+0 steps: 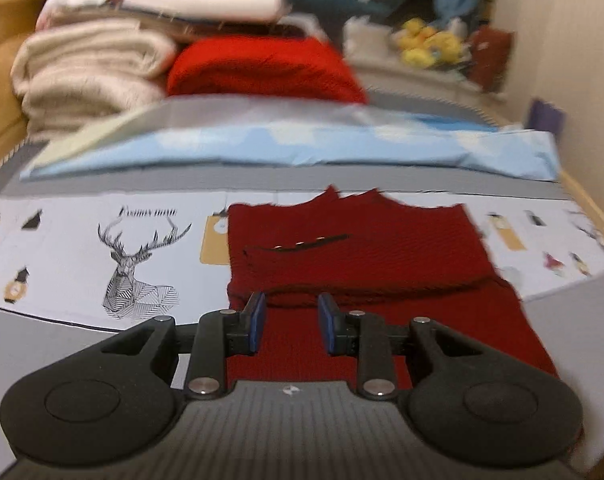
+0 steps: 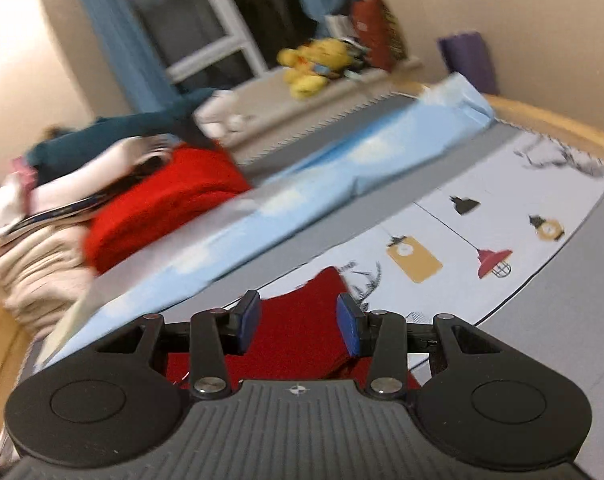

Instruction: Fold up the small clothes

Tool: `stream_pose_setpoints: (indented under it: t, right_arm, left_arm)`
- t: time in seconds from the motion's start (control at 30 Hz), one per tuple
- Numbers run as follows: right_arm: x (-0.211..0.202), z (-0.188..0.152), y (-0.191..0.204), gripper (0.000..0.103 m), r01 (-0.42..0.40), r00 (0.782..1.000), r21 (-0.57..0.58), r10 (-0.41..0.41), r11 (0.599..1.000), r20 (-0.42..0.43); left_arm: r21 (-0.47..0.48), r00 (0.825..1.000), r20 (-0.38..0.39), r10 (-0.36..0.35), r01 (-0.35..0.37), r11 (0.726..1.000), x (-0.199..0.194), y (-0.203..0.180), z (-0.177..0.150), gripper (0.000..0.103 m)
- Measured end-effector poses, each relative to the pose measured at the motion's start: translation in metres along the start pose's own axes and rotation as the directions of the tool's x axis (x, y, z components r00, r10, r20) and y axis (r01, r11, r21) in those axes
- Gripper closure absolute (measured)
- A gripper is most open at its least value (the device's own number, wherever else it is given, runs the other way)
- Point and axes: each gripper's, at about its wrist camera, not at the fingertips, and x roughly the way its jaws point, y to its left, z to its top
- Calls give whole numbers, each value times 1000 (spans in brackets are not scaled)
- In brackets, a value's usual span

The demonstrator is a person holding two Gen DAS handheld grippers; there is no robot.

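In the left wrist view, at the far left, a pile of cream blankets (image 1: pixel 89 76) lies against a wooden edge, with white folded cloth (image 1: pixel 205 2) on top of it. Just to its right sits a bright red folded textile (image 1: pixel 261 68), touching the blankets. In front of them a light blue folded sheet (image 1: pixel 302 148) stretches across the whole bed. Nearer to the camera is a white printed cover (image 1: pixel 81 240) with a drawn deer (image 1: pixel 137 268) on its left part.

To the right of the deer lies the dark red knitted garment (image 1: pixel 354 256), flat on the printed cover, with one part folded over so that a thick fold edge runs across it (a small dark strip with metal buttons shows on the upper layer). The left gripper (image 1: pixel 291 322) hangs above the near part of this garment. Its jaws stand apart, and nothing is between the blue pads (image 1: pixel 257 320); the cloth shows below the gap only.

At the far right, on a ledge near the wall, rest yellow plush toys (image 1: pixel 430 46).

In the right wrist view the scene is tilted and blurred. The right gripper (image 2: pixel 299 324) is also above the dark red garment (image 2: pixel 302 320), its jaws apart and empty. To its right the printed cover (image 2: pixel 502 220) shows lamps and tags.
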Motion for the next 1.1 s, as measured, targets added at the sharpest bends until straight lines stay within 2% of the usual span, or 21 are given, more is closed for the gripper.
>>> stream_pose_setpoints:
  t: [0.07, 0.13, 0.23, 0.3, 0.37, 0.4, 0.43, 0.5, 0.57, 0.67, 0.73, 0.8, 0.97, 1.1]
  right_arm:
    - [-36, -13, -16, 59, -4, 1000, -44, 5, 999, 10]
    - [-59, -34, -35, 59, 71, 997, -90, -70, 993, 15]
    - [-63, -73, -67, 58, 140, 988, -138, -147, 980, -44]
    - [-54, -104, -91, 58, 179, 971, -140, -197, 974, -132]
    - [-41, -122, -114, 58, 188, 945, -46, -193, 981, -265]
    - [-35, -129, -126, 58, 184, 935, 10, -172, 983, -310]
    - [-32, -135, -131, 59, 198, 922, -1, -187, 980, -339]
    - [-27, -143, -132, 59, 237, 905, -89, -253, 967, -342]
    - [-22, -150, -134, 59, 247, 896, -128, -277, 960, -348]
    - [-9, -165, -146, 59, 277, 873, -97, -292, 956, -390]
    - [-2, -173, -154, 59, 307, 857, -75, -310, 949, -411]
    - [7, -179, -158, 59, 332, 842, -63, -326, 941, -430]
    - [28, -187, -155, 58, 337, 817, -143, -365, 931, -446]
    - [40, -184, -152, 56, 319, 818, -152, -353, 935, -454]
  left_arm:
    - [-8, 998, 29, -46, 47, 999, -31, 6, -25, 71]
    - [-27, 997, 31, -76, 77, 997, -48, 13, -53, 71]
    - [-36, 996, 13, -83, 83, 996, -53, 22, -93, 71]
    - [-72, 996, -5, -90, 89, 993, -51, 32, -118, 71]
    - [-132, 994, -49, -96, 89, 987, -44, 44, -145, 71]
    - [-159, 993, -96, -74, 58, 986, -37, 50, -154, 72]
    - [-181, 989, -137, -57, 32, 983, -31, 53, -160, 72]
    - [-205, 983, -169, -72, 37, 978, -23, 60, -169, 70]
    - [-196, 974, -220, -57, 13, 980, -12, 65, -178, 70]
    - [-192, 961, -276, -14, -40, 981, -1, 75, -192, 70]
    - [-229, 954, -297, -23, -48, 972, 5, 84, -198, 70]
    - [-251, 948, -316, -41, -42, 967, 11, 90, -200, 62]
    - [-252, 926, -375, -41, -59, 966, 22, 95, -206, 63]
    - [-251, 927, -372, -44, -55, 966, 28, 92, -207, 65]
